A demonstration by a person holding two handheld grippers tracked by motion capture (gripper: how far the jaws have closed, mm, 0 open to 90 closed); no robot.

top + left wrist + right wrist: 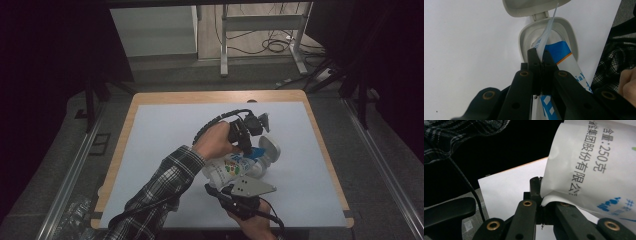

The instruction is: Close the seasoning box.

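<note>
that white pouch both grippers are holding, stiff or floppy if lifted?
Probably floppy: the pouch creases and folds where the right gripper pinches its corner. Its top edge looks thin where the left gripper clamps it, so it may sag. Likely not fragile.

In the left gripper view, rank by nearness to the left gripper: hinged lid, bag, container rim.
1. bag, pinched in the shut left gripper.
2. container rim, just beyond the tips, around the bag's end.
3. hinged lid, flipped open at the top.
</note>
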